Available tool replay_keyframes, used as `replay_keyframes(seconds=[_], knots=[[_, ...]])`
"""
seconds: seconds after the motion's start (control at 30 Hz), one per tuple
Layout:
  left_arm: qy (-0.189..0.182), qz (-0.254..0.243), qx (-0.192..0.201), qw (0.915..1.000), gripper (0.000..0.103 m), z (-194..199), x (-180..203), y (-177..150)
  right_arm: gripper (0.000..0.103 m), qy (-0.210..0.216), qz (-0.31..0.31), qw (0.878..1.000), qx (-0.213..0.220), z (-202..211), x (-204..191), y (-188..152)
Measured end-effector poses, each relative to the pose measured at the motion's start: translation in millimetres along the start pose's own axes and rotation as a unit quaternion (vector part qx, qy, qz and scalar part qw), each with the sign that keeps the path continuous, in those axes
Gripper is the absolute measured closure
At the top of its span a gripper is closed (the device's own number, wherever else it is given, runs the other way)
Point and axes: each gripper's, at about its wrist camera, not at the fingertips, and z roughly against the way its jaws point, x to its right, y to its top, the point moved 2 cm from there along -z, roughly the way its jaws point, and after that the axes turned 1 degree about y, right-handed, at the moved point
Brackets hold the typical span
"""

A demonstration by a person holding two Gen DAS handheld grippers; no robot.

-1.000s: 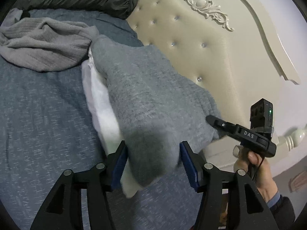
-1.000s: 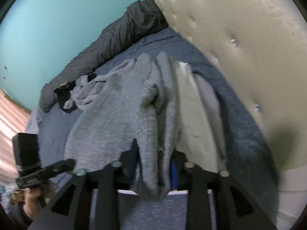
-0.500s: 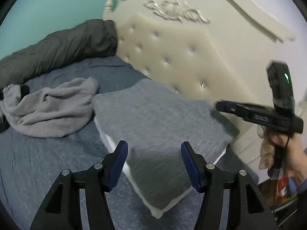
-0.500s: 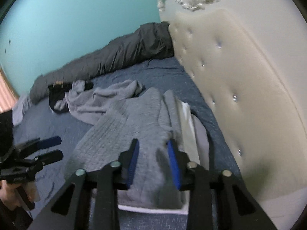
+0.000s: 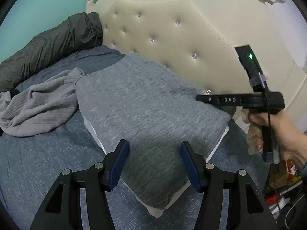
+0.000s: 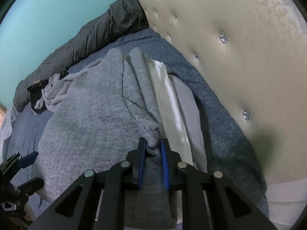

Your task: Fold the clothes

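Your bed [image 5: 48, 163] fills the lower frame, with the folded grey garment [image 5: 149, 111] at centre on a white one [image 6: 168, 95], near the headboard [image 5: 172, 38]; a crumpled top [image 5: 38, 105] lies at left. The risk: tugging the pinched edge could drag the fold open or shift the stack. Your right gripper [image 6: 153, 149] has just been closing and now pinches a bunched grey edge. Your left gripper [image 5: 153, 163] hangs open over the near corner, holding nothing.
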Motion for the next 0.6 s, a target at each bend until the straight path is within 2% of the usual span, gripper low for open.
replay_keyframes(seconds=[0.07,0.13,0.2,0.4,0.53,0.6], knots=[[-0.001,0.001,0.001,1.0000,0.042,1.3,-1.6,-0.1,0.089,0.004,0.005,1.000,0.013,11.4,-6.5,7.9],[-0.004,0.003,0.001,1.0000,0.042,2.6,-3.7,-0.5,0.089,0.022,0.009,0.998,0.055,33.4,-15.2,21.8],[-0.005,0.002,0.002,1.0000,0.042,3.2,-3.0,-1.1,0.089,0.030,0.013,0.997,0.075,45.5,-23.7,33.3],[-0.008,0.007,0.002,0.9999,0.042,3.2,-3.5,-3.7,0.089,0.011,0.058,0.998,0.025,17.0,-50.4,55.0],[-0.017,0.007,0.002,0.9998,0.043,3.1,-5.3,-5.7,0.089,-0.048,0.077,0.995,-0.037,-30.5,-40.6,40.4],[-0.017,-0.003,0.003,0.9999,0.042,2.5,-2.9,-6.4,0.089,-0.040,0.053,0.997,-0.029,-35.9,-27.2,32.8]])
